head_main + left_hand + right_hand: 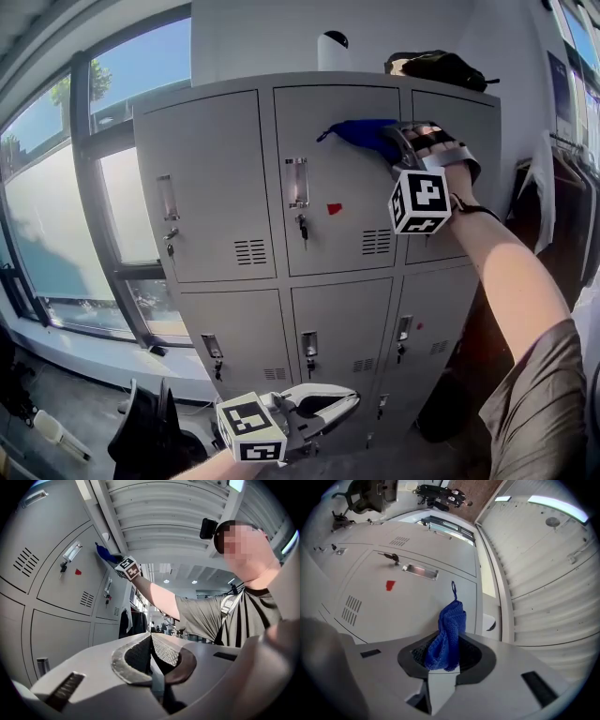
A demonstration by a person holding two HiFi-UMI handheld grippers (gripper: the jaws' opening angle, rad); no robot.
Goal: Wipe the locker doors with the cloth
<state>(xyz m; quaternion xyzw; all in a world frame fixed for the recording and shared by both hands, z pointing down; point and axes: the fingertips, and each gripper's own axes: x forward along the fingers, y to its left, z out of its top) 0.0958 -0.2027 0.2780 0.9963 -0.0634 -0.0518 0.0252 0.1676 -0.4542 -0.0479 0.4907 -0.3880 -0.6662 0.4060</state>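
**Wiping the upper middle door, cloth in right gripper.**

Head view: right gripper (396,142) held high at the top right corner of the upper middle door (333,216), with the blue cloth (361,133) bunched ahead of it, against or just off the panel; left gripper (330,407) low by the bottom lockers, idle. Left gripper view: jaws closed pad to pad, nothing between. Right gripper view: jaws clamped on the cloth's lower end, the rest standing out toward the door as a narrow twist, thin loop at its tip; contact not certain. Judged best: press until the twist flattens, sweep in overlapping passes from the top edge down, skirt handle (297,183) and key (302,227), and keep the jaw plastic off the paint.
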